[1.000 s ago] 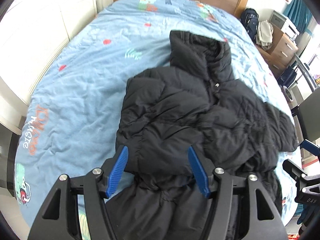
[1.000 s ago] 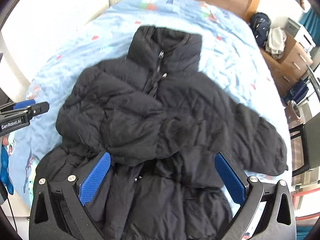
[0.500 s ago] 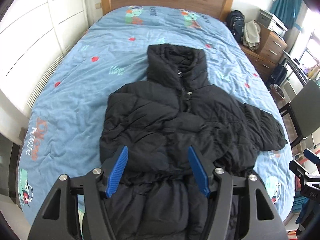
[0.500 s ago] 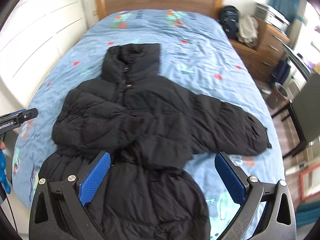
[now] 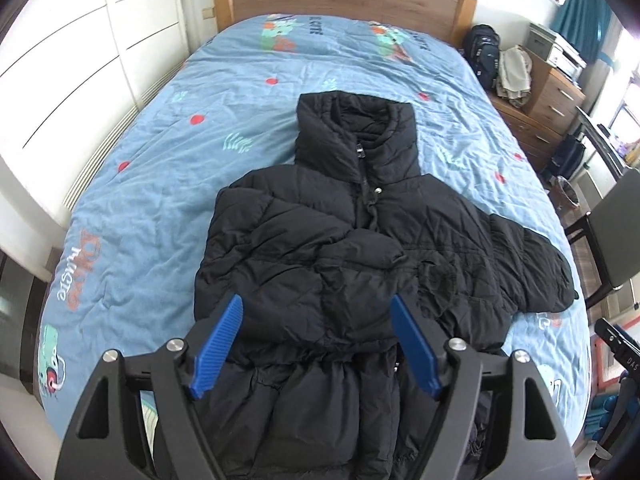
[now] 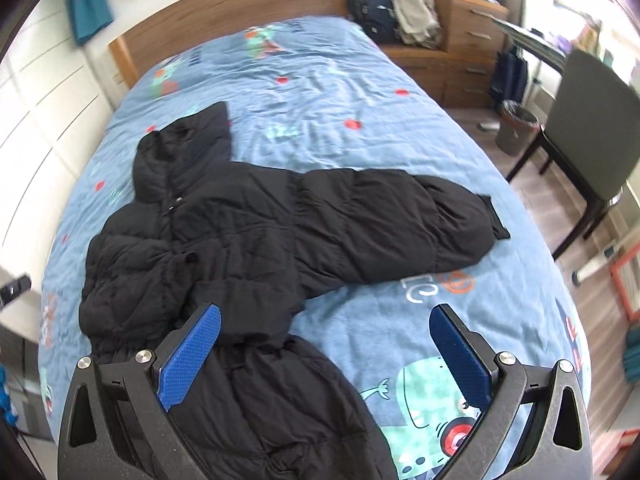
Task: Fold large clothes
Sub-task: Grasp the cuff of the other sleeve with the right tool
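A black puffer jacket [image 5: 360, 248] lies front-up on a bed whose blue printed duvet [image 5: 152, 184] carries it; the high collar [image 5: 356, 136] points toward the wooden headboard [image 5: 340, 0], and the hem hangs at the foot edge of the bed, nearest the cameras. One sleeve is folded across the chest, its cuff [image 5: 384, 248] lying near the zip line; the other sleeve [image 6: 400, 220] is stretched out flat toward the bed's edge on the side of the chair [image 6: 588, 128], its cuff just short of that edge. The left gripper [image 5: 316, 344] hovers above the jacket's waist with its jaws opening; the blue pads [image 5: 218, 344] stand apart on either side of the fabric and press on nothing. The right gripper [image 6: 324, 356] hangs over the foot of the bed with jaws spread wide and empty, one pad above the jacket's lower edge, the other above bare duvet. Beyond the bed's far corner stand a dark backpack [image 5: 486, 56] and a wooden chest of drawers [image 5: 548, 100].
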A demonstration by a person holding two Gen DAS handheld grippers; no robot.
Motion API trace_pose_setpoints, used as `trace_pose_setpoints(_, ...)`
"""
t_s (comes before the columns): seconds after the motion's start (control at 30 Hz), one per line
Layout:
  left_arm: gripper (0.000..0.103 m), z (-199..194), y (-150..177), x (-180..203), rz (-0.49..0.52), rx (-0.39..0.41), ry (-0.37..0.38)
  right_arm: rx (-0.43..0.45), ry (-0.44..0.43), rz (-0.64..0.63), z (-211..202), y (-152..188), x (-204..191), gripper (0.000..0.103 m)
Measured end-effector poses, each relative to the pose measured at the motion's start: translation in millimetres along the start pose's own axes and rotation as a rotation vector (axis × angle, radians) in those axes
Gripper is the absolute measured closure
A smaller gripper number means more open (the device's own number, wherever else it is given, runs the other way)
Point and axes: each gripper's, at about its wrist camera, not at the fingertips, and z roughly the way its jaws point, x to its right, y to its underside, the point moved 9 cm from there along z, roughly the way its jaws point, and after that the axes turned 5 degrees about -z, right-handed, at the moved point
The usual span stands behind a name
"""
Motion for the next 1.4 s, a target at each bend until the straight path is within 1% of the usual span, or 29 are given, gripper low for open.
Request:
trace_pose_setpoints(0.1, 0.027, 8.0, 3.8, -2.8, -0.023, -0.018, -0.011, -0.013, -0.003, 0.055, 7.8, 2.7, 20.7, 0.001)
trace_pose_setpoints(0.4, 0.027, 25.7, 13.7, -1.2, -0.025, -0.057, -0.051, -0.052, 0.005, 0.218, 33.5, 13.1, 80.7, 0.001)
trace_pose_setpoints(0.6, 0.027, 37.2, 19.2, -10.4, -0.040, -0.081, -0.102, -0.072, 0.013, 0.340, 57.3, 23.2, 125.4, 0.001)
trace_pose_setpoints(0.83, 0.027, 53.9, 31.5, -15.4, -0.049, -0.121, -0.155, -0.108, -0.005, 0.493, 93.2, 42.4, 170.8, 0.001)
trace_pose_setpoints(1.0, 0.027, 66.1, 44.8, -21.1, -0.065, -0.154, -0.184, -0.120, -0.058, 0.591, 126.2, 40.3, 189.7, 0.001)
trace_pose_setpoints(1.2, 0.027, 82.3, 63.4, -30.7, -0.082, -0.201, -0.226, -0.102, -0.155, 0.830, 162.9, 37.5, 223.5, 0.001)
trace_pose_setpoints(1.4, 0.027, 95.9, 79.2, -31.4, -0.073, -0.231, -0.244, -0.096, -0.224, 0.933, 197.0, 27.9, 242.6, 0.001)
